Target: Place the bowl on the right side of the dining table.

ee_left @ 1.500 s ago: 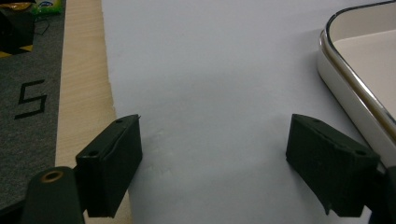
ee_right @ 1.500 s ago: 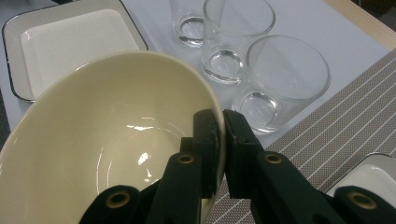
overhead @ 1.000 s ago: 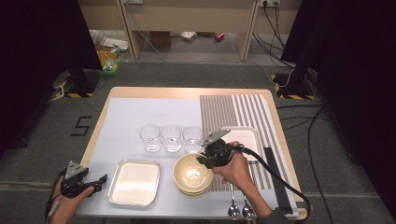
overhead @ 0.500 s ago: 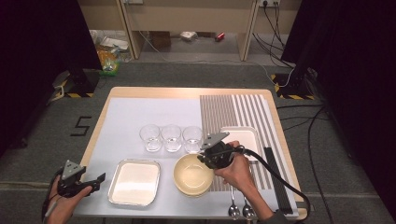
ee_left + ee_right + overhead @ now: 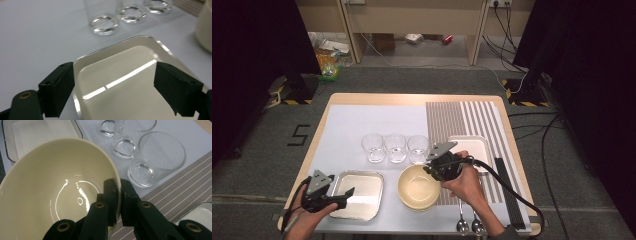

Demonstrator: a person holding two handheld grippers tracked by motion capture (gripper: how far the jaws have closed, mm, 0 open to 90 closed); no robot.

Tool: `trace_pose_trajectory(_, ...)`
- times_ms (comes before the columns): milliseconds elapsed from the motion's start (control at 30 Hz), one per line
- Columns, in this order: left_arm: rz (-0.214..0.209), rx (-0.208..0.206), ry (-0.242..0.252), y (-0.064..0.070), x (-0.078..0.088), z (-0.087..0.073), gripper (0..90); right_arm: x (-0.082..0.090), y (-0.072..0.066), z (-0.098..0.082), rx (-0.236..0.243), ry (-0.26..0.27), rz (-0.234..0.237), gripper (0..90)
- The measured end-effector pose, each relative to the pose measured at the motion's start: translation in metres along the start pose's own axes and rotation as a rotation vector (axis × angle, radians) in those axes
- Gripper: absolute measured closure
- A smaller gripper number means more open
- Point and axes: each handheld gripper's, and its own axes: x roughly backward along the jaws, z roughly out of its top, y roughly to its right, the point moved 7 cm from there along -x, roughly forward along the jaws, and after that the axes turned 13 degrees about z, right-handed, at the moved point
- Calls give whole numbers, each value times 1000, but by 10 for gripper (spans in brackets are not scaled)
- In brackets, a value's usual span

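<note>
Since the earlier frames the left gripper (image 5: 343,194) has come in from the table's near left corner toward the metal tray (image 5: 359,192), and its jaws now reach over the tray's left rim; the right gripper (image 5: 430,169) has hardly shifted, and its jaws have just been closing on the rim of the cream bowl (image 5: 418,186). In the high view that bowl is the top one of a stack, and how many bowls lie under it is hard to make out. The right hand (image 5: 468,181) covers part of the striped mat (image 5: 462,120) and hides the near left corner of the white tray (image 5: 474,147) at the far right. The two spoons (image 5: 467,225) at the near edge are cut off by the frame. In the right gripper view the right gripper (image 5: 118,185) pinches the right rim of the bowl (image 5: 50,195), one jaw inside the wall and one outside, and the bowl tilts up on that side. In the left gripper view the left gripper (image 5: 113,85) stands wide, with the metal tray (image 5: 120,72) lying below and between the jaws; whether they touch it I cannot tell. Three glasses (image 5: 396,148) stand in a row just beyond the metal tray and the bowl; in the left gripper view their tops are cut off.
</note>
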Motion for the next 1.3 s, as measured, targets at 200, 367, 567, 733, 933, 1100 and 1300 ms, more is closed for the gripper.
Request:
trace_pose_trajectory(200,-82,-12,15,39,2,14,163,0,0,0,0,-2,0,848)
trace_pose_trajectory(367,-144,-1,31,68,5,22,154,0,0,1,-2,-2,1,849)
trace_pose_trajectory(567,-210,-15,52,99,9,33,153,1,-1,1,-1,-3,-8,850)
trace_pose_trajectory(733,-253,-23,69,116,11,40,151,2,-2,2,4,-9,-12,850)
trace_pose_trajectory(933,-266,-39,70,126,9,43,151,2,-2,2,4,-8,-13,850)
trace_pose_trajectory(1100,-273,-43,71,132,9,48,139,2,-2,2,5,-7,-12,849)
trace_pose_trajectory(1300,-262,-38,50,132,8,48,98,2,-1,2,-12,-8,-2,844)
